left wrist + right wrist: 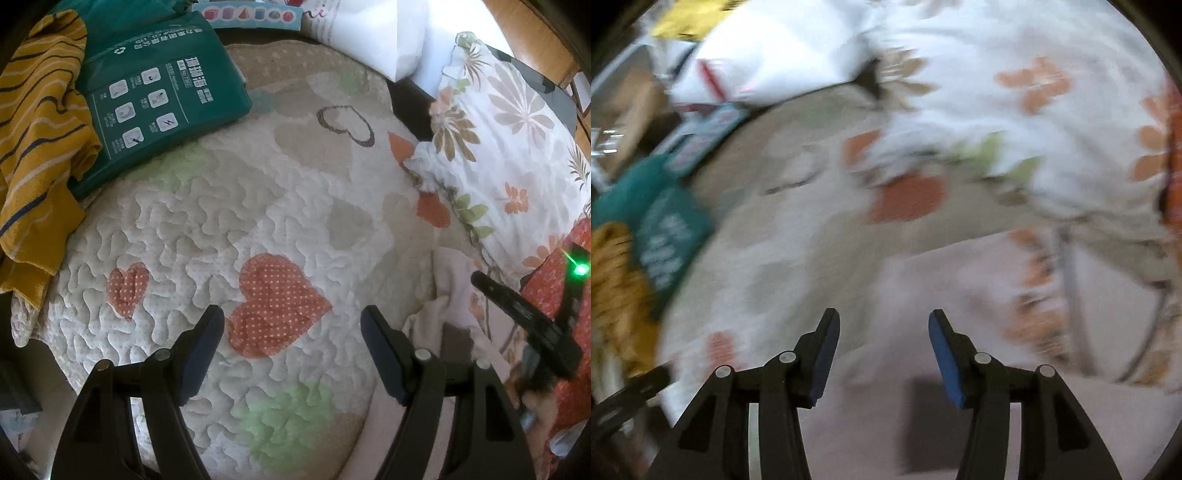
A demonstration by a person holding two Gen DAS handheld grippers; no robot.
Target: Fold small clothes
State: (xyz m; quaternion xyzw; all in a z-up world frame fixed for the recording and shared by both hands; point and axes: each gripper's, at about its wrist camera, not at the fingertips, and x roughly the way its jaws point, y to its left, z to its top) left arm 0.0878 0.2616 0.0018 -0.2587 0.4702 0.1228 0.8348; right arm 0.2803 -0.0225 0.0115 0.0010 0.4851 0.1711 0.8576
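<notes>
A small pale pink garment with an orange floral trim (960, 295) lies on the quilted bed cover, right under my right gripper (884, 334), which is open and empty above it; this view is motion-blurred. The same garment shows at the right of the left wrist view (454, 291), crumpled. My left gripper (291, 325) is open and empty over the heart-patterned quilt (229, 221). The right gripper's body with a green light appears at the far right of that view (524, 314).
A yellow striped cloth (37, 147) and a green package (159, 88) lie at the far left. A floral pillow (509, 147) sits at the right, a white bag (376, 37) behind it. A red patterned fabric (565, 295) is at the right edge.
</notes>
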